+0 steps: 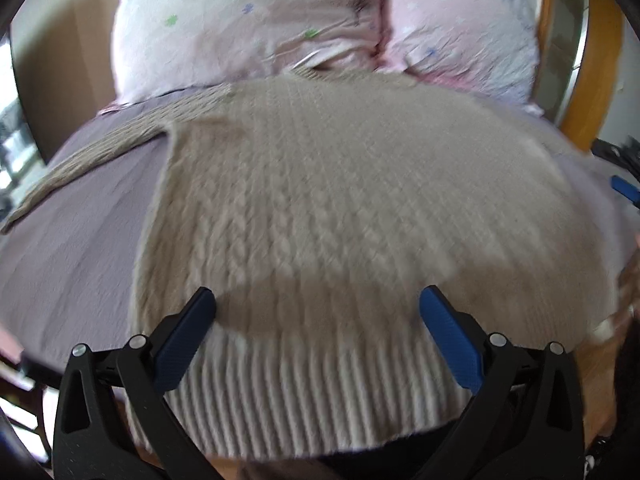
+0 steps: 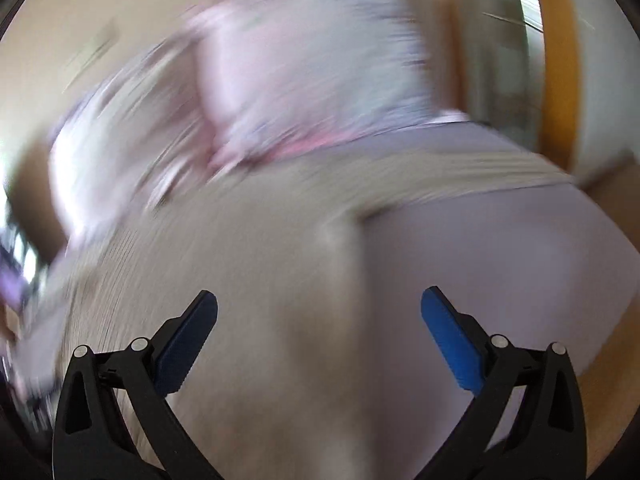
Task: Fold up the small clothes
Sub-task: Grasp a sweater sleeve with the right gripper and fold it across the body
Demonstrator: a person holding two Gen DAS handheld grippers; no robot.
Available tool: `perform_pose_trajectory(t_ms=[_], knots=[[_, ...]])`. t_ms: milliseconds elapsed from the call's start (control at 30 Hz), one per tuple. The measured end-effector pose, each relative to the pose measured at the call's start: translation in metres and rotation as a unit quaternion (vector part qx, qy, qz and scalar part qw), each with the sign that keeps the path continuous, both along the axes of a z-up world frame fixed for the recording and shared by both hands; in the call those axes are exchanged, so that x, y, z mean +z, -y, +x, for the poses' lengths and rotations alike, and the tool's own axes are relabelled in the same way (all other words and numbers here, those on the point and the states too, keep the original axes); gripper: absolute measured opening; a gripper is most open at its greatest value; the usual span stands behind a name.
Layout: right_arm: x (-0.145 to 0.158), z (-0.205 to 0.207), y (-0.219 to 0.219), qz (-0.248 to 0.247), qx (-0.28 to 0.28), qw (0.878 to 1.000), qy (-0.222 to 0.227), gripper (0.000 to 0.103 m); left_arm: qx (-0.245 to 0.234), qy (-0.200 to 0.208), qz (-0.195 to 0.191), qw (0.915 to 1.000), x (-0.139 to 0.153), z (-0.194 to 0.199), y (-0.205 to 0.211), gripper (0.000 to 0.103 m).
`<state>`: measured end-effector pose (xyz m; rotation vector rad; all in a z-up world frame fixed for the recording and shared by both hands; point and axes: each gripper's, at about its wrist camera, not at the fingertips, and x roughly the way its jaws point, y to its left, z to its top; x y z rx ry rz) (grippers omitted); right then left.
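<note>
A beige cable-knit sweater [image 1: 320, 200] lies flat on a mauve bed sheet [image 1: 80, 232], ribbed hem toward me, one sleeve [image 1: 100, 148] stretched out to the left. My left gripper [image 1: 318, 300] is open and empty, just above the hem. In the blurred right wrist view the sweater [image 2: 240, 280] fills the lower left, its right sleeve [image 2: 460, 176] spread to the right. My right gripper [image 2: 319, 304] is open and empty over the sweater's right side edge. A blue tip of the right gripper [image 1: 624, 190] shows at the right edge of the left wrist view.
Two pink patterned pillows [image 1: 248, 20] [image 1: 460, 28] lie at the head of the bed beyond the sweater's collar. A wooden frame [image 1: 560, 40] stands at the right. The bed's near edge lies just under the hem. The pillows [image 2: 312, 72] also show blurred in the right wrist view.
</note>
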<state>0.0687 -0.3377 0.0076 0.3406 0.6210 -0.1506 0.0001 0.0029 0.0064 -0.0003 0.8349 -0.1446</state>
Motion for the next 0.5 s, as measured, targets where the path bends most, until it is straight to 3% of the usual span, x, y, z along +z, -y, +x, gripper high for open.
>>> perform_pose_trajectory(t_ms=[67,133,267,400,500], knots=[[0.003,0.015,0.067,0.049,-0.077,0.996,-0.006,0.077,-0.021,0.022,-0.037,0.9989,0.007,0.006,-0.006,0.101],[-0.001,0.027,0.128,0.096,-0.149,0.984,-0.024,0.061,-0.034,0.067,-0.063,0.9952,0.019,0.012,-0.013,0.101],[-0.021,0.042,0.23,0.172,-0.272,0.945,-0.051,0.052,-0.036,0.115,-0.074,0.9899,0.036,0.03,-0.026,0.101],[-0.036,0.054,0.277,0.196,-0.324,0.923,-0.068,0.047,-0.019,0.134,-0.111,0.9846,0.045,0.053,-0.051,0.101],[-0.051,0.056,0.296,0.23,-0.346,0.907,-0.072,0.036,0.007,0.133,-0.132,0.9822,0.049,0.065,-0.074,0.101]])
